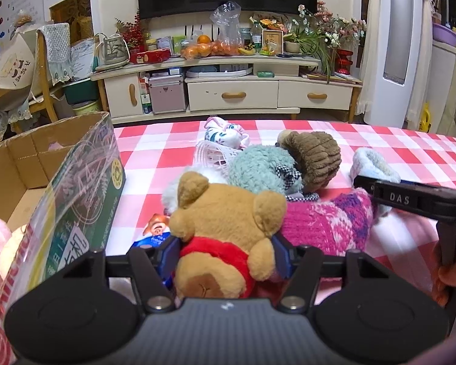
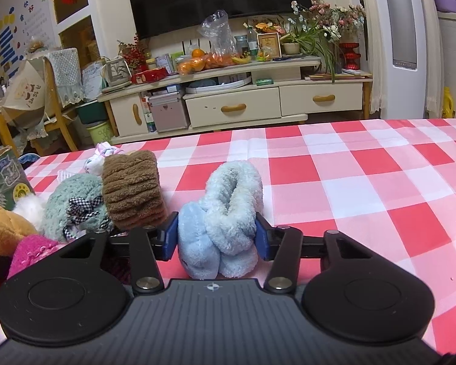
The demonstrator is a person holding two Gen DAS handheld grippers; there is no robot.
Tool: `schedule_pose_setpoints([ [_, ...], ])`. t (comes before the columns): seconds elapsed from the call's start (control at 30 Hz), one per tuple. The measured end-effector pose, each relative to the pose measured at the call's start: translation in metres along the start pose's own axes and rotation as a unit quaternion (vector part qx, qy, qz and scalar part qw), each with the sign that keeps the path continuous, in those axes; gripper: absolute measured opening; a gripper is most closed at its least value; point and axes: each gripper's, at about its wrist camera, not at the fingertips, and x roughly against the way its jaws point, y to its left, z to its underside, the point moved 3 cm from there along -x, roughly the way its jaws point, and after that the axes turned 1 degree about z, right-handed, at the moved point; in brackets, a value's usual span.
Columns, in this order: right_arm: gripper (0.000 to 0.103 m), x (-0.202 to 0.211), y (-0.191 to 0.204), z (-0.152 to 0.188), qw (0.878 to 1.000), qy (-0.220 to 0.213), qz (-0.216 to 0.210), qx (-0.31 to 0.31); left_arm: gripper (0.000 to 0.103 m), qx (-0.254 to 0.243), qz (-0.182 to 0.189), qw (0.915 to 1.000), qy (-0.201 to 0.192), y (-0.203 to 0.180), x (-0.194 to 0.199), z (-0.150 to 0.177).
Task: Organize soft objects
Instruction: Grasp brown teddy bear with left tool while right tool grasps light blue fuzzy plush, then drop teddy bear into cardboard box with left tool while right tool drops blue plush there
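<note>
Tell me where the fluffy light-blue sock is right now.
In the right wrist view the light-blue sock sits low and centre on the checked tablecloth, pinched between the right gripper pads, with the brown ribbed sock to its left.

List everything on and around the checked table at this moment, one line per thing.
teddy bear: 1, tan with red shirt, between the left gripper's pads
fluffy slippers: 1 pair, light blue, between the right gripper's pads
knitted sock: 1, pink and purple, right of the bear
plush item: 1, teal with a checked bow, behind the bear
corduroy plush: 1, brown, beside the teal one
cardboard box: 1, brown, open, table's left
tablecloth: 1, red, pink and white check
left gripper: 1, black, shut on the bear
right gripper: 1, black, shut on the slippers
</note>
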Motion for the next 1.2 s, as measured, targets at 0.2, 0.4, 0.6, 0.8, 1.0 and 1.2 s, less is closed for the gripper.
schedule_pose_setpoints([
  [0.2,0.058,0.008,0.002,0.006,1.0,0.001,-0.003,0.002,0.061,0.01,0.011,0.9999,-0.006,0.002,0.01,0.0],
  [0.4,0.057,0.022,0.005,0.01,1.0,-0.004,-0.003,0.003,0.061,0.018,0.029,0.9993,-0.017,0.002,0.021,-0.002],
  [0.6,0.057,0.04,0.005,0.011,1.0,-0.014,-0.006,-0.013,0.061,0.028,0.045,0.9981,-0.029,0.005,0.032,-0.005],
  [0.8,0.057,0.058,0.016,0.016,1.0,-0.023,-0.006,-0.008,0.061,0.036,0.062,0.9964,-0.046,0.008,0.044,-0.008],
  [1.0,0.057,0.075,0.029,0.02,0.999,-0.029,-0.014,-0.005,0.061,0.048,0.07,0.9946,-0.059,0.02,0.057,-0.009],
  [1.2,0.057,0.09,0.05,0.024,0.999,-0.03,-0.029,0.008,0.061,0.061,0.077,0.9924,-0.075,0.032,0.071,-0.012],
])
